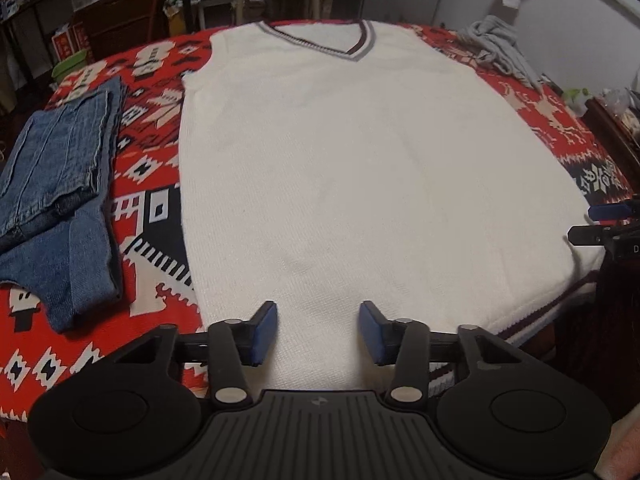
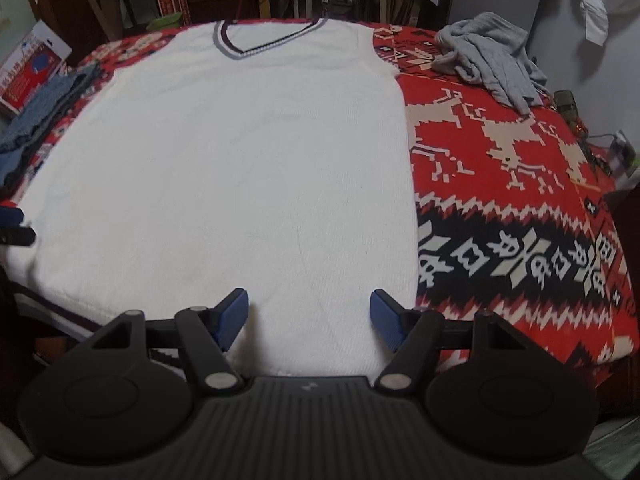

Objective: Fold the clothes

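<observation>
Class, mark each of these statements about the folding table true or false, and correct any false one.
1. The white vest lies spread flat. True.
2. The left gripper is shut on the hem. False: its jaws stand open, holding nothing.
3. The jeans lie to the vest's left, already folded. True.
4. The grey garment is neatly folded. False: it lies crumpled at the far right.
5. The right gripper is open. True.
</observation>
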{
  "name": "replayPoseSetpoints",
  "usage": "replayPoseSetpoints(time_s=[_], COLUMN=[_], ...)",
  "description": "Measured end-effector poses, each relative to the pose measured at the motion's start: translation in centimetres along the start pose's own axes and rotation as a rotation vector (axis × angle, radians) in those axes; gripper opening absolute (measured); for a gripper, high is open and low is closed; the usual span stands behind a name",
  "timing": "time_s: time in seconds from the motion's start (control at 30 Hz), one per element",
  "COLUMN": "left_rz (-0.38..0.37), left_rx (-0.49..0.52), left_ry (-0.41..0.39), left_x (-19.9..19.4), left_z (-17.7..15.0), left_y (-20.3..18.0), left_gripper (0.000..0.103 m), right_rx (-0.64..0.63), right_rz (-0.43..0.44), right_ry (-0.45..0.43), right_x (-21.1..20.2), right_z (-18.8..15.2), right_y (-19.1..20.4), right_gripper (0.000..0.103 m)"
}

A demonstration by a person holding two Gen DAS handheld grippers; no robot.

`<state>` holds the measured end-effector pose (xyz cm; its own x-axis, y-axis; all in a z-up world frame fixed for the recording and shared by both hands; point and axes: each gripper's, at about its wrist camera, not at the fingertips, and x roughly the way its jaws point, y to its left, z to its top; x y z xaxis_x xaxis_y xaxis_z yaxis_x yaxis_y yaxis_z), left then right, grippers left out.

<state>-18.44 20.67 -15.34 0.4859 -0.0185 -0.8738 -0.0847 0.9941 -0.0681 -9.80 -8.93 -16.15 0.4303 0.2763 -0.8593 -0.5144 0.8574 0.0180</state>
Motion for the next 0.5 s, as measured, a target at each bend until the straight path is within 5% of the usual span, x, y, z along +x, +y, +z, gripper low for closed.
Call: replayPoseSetpoints(time_s=[0.17, 0.33, 0.5], left_rz=[-0.023, -0.058, -0.006], left_rx=[-0.005, 0.000, 0.050], left_ry=[0.009, 0.038, 0.067], left_x=[0.3, 1.0, 1.9], left_z=[0.0, 0.4, 0.6], left_y=[-0.2, -1.1, -2.7], left_gripper=[0.049, 0.089, 0.102], right_rx=[-0.028, -0.064, -0.055], right_rz=[0.002, 0.003, 0.004], right_ry=[0.057, 0.065, 0.064], right_x=[1.9, 2.7, 2.8], right_z=[0.3, 0.3, 0.6], right_y=[0.9, 1.8, 1.6], right_gripper=[0.101, 0.102, 0.102])
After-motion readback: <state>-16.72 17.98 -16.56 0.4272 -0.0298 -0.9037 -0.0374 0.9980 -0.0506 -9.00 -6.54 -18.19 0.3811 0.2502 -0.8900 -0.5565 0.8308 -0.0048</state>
